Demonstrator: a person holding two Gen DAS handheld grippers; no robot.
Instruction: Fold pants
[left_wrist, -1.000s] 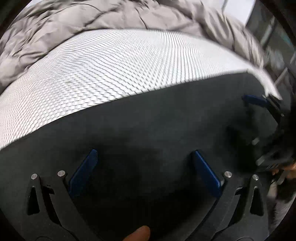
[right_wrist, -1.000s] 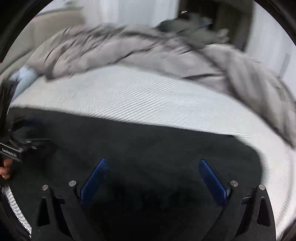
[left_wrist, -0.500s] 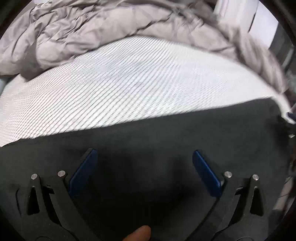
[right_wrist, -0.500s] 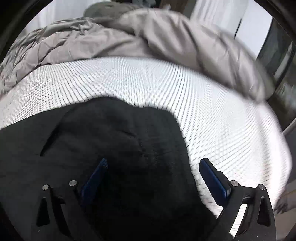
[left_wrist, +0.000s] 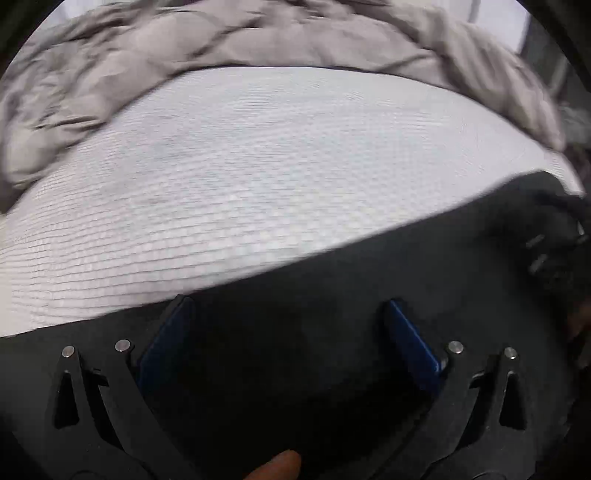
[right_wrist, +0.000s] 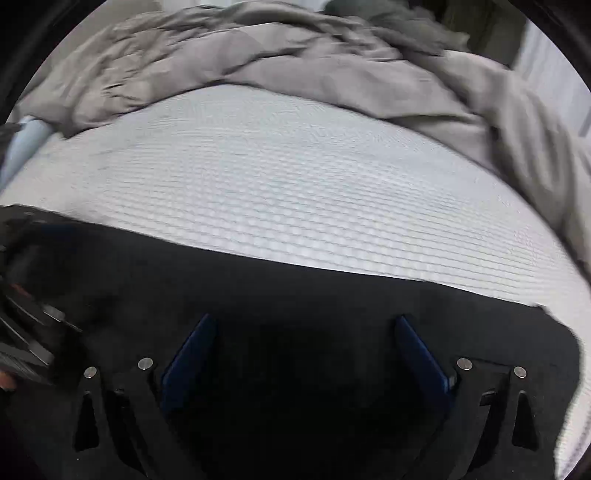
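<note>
I had both claws spread wide, left claw (left_wrist: 288, 332) and right claw (right_wrist: 303, 347), gripping nothing, over the black pants (right_wrist: 295, 295) lying flat along the bed's (right_wrist: 295, 177) near edge. A shallow pinch could have caught one layer only, skewing the fold.

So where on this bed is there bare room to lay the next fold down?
The open patch is the white mattress cover, bordered in front by the black pants and behind by the bunched grey duvet. The duvet crowds the far edge and right side. Both the left gripper and right gripper are open over the pants.
</note>
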